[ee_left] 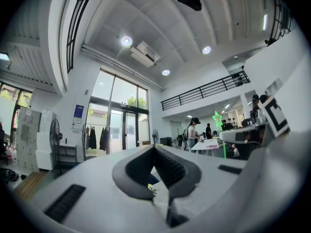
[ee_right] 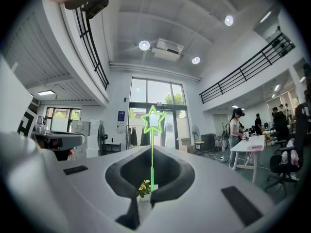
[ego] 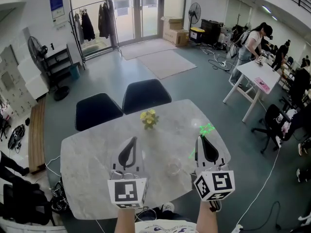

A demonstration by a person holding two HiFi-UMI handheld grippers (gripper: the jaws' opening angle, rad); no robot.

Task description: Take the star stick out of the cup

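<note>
My right gripper (ego: 200, 137) is shut on the thin green star stick (ego: 206, 129), whose star end points away from me over the table's right side. In the right gripper view the star stick (ee_right: 153, 118) stands up from between the closed tips of that gripper (ee_right: 152, 149). A clear cup (ego: 174, 166) stands on the marble table (ego: 92, 154) between the two grippers, left of the stick's lower end; the stick is outside it. My left gripper (ego: 134, 139) hovers left of the cup, jaws together and holding nothing. From the left gripper (ee_left: 154, 147) view the star stick (ee_left: 217, 118) shows at the right.
A small pot of yellow flowers (ego: 149, 118) sits at the table's far middle. Two dark chairs (ego: 146, 95) stand behind the table. A white desk (ego: 255, 76) with people around it is at the far right, with an office chair (ego: 272, 120) nearer.
</note>
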